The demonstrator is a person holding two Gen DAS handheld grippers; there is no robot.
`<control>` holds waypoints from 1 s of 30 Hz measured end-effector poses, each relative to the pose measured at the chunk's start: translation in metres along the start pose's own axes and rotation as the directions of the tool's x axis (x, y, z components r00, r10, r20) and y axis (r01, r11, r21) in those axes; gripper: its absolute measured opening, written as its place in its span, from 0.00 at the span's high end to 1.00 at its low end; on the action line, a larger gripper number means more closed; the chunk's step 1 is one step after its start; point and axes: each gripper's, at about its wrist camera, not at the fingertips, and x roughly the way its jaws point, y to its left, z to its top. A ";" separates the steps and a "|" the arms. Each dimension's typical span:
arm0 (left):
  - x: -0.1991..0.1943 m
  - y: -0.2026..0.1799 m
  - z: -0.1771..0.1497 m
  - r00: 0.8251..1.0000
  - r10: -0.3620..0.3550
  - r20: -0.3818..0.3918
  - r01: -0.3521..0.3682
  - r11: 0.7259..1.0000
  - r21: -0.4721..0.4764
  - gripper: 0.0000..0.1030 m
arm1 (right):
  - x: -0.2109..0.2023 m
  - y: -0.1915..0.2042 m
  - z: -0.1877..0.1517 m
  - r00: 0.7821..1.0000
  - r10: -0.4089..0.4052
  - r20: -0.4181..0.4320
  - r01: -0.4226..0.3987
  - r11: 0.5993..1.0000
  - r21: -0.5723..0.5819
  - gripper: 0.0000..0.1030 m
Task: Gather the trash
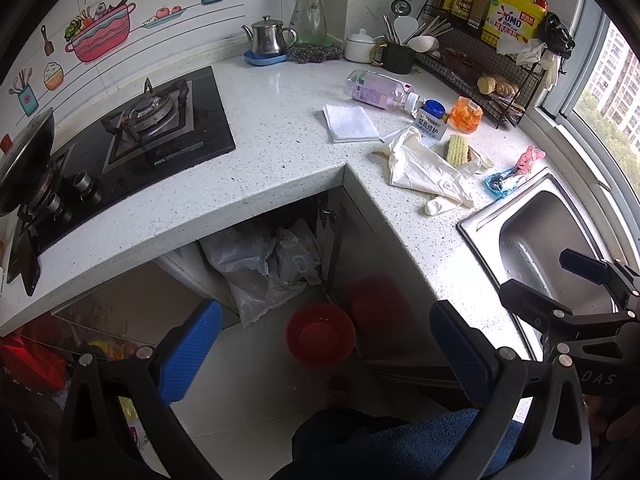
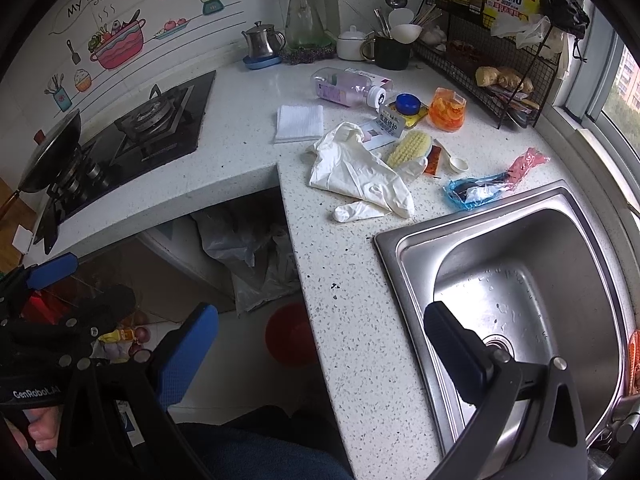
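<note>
In the left wrist view, the left gripper (image 1: pixel 326 354) hangs with its blue pads spread wide and nothing between them, above the floor in front of the counter corner. Below it a red bucket (image 1: pixel 320 334) stands on the pale floor, looking empty. Farther back, under the counter, a grey plastic bag (image 1: pixel 272 264) lines a bin; its contents cannot be made out. On the speckled white countertop (image 1: pixel 272 152) the trash lies to the far right: crumpled white gloves (image 1: pixel 420 168), a blue wrapper (image 1: pixel 500 182) beside the sink (image 1: pixel 552 240), a pink wrapper (image 1: pixel 528 158), and a tipped clear bottle (image 1: pixel 380 90). The gas stove (image 1: pixel 132 132) sits to the left.

In the right wrist view, the right gripper (image 2: pixel 320 354) is also spread apart and empty, held over the counter edge near the sink (image 2: pixel 520 280), whose basin holds only water drops. The gloves (image 2: pixel 360 172) lie far of it, with a yellow brush (image 2: pixel 410 148) touching them, the blue wrapper (image 2: pixel 472 192) to their right and a folded white cloth (image 2: pixel 300 122) to their left. The left gripper (image 2: pixel 52 264) shows at the near left.
</note>
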 end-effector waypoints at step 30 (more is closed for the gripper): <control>0.074 0.006 0.087 0.997 -0.021 -0.069 0.024 0.999 0.041 0.00 | 0.075 -0.028 0.082 0.999 0.040 -0.014 -0.041 0.995 -0.090 0.00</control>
